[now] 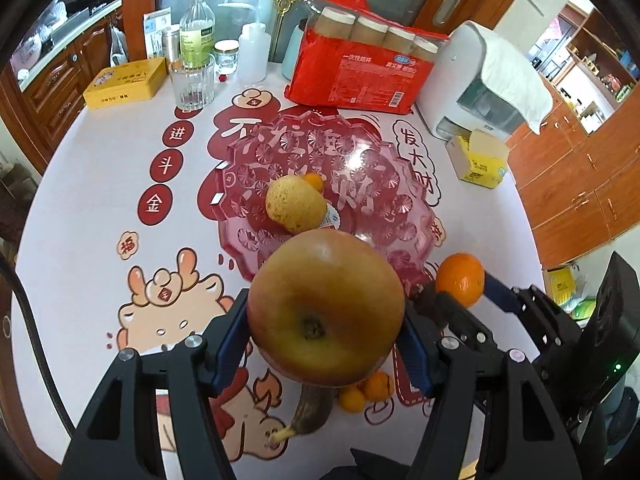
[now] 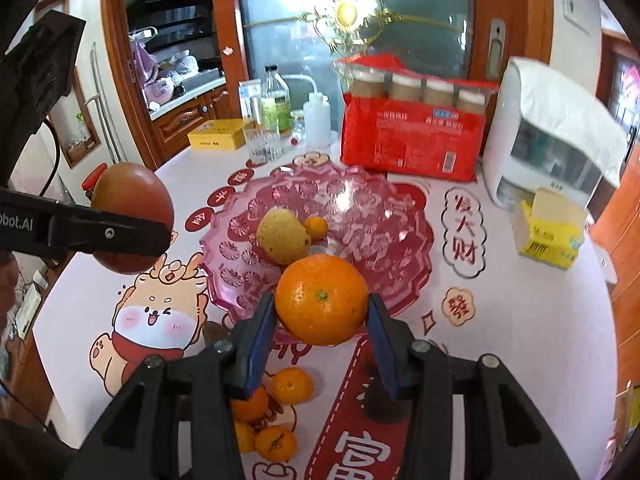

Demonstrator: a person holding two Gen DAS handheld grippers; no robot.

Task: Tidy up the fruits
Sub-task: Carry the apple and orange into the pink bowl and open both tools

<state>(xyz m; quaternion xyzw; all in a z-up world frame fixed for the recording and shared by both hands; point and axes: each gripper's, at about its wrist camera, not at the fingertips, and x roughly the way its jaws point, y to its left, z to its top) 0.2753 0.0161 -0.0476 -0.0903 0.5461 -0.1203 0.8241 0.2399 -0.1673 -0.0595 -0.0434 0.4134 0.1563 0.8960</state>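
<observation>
My left gripper is shut on a large red-yellow apple and holds it above the table, just short of the pink glass fruit plate. My right gripper is shut on an orange, held near the plate's front rim. The plate holds a yellow pear and a small orange. The pear and small orange also show in the right wrist view. The apple in the left gripper shows at left there. Several small oranges lie on the table below. A banana lies under the apple.
A red pack of paper cups, a white appliance with a cloth, a yellow box, a glass tumbler, bottles and a yellow tin stand along the table's back. Wooden cabinets flank the table.
</observation>
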